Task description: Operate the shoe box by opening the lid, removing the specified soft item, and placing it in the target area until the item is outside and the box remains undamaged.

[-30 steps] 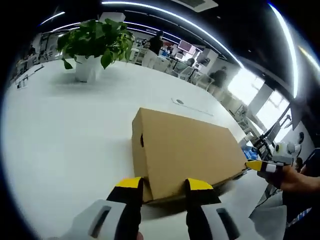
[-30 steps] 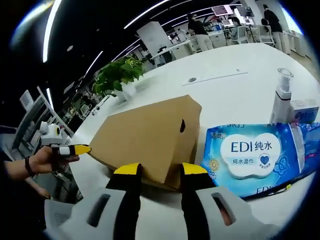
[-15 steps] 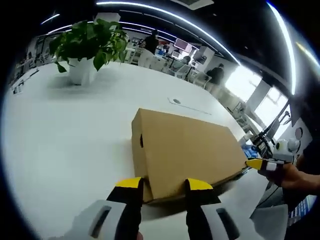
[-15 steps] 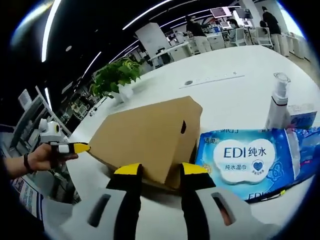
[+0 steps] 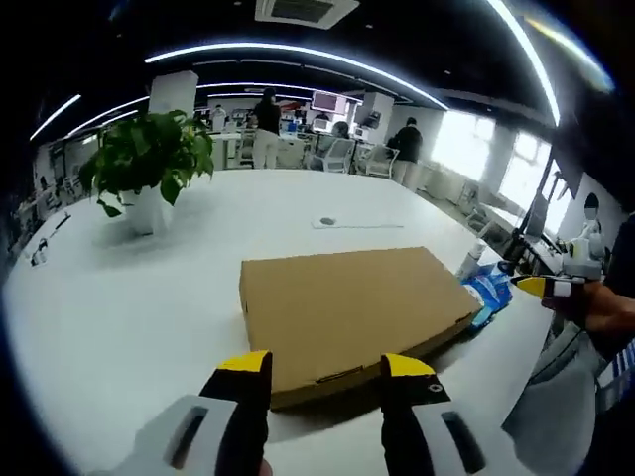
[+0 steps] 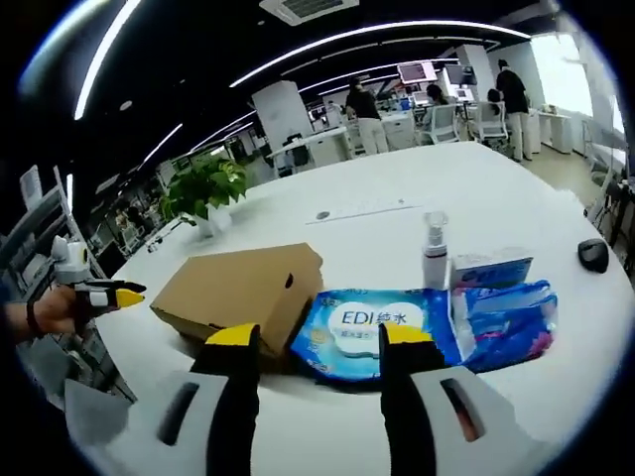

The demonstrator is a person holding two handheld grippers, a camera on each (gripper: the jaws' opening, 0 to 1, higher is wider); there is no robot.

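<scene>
Left claw [image 5: 324,365] wide apart, holding nothing, brown shoe box [image 5: 352,305] at 12 o'clock, lid shut, right claw [image 6: 322,337] wide, empty, blue wipes pack [image 6: 375,324] just ahead

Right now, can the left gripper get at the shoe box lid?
Probably yes. The left gripper is open just short of the closed shoe box, its near edge facing the jaws, with nothing between them on the white table.
</scene>
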